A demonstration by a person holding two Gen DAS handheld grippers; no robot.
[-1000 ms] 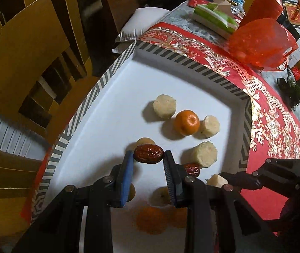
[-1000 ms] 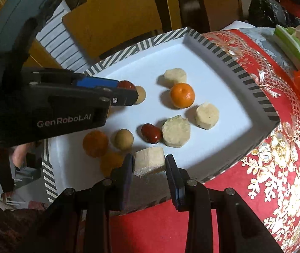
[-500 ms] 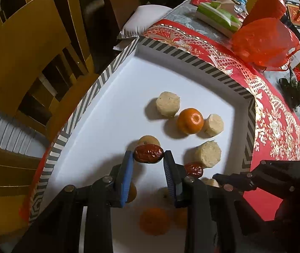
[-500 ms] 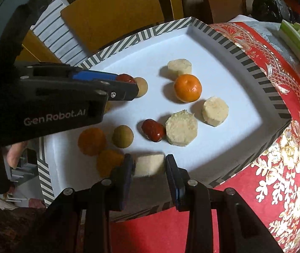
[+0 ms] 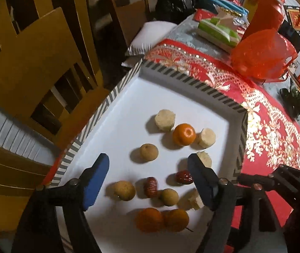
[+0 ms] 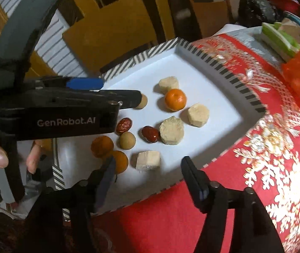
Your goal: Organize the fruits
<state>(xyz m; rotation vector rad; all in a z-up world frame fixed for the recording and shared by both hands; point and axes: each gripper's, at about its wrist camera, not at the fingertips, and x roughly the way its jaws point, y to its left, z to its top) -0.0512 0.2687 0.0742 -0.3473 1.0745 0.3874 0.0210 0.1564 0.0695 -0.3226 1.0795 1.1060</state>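
While left gripper (image 6: 116, 92) hovers over tray (image 6: 213, 97) (wide open), chairs (image 5: 30, 67) flank it.

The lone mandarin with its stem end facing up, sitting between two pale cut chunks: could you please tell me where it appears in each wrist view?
Left wrist view: the mandarin lies right of centre on the white tray, above the open left gripper.
Right wrist view: the mandarin sits just above centre, right of the left gripper's black body.
Shared landmark: the tray's striped corner.
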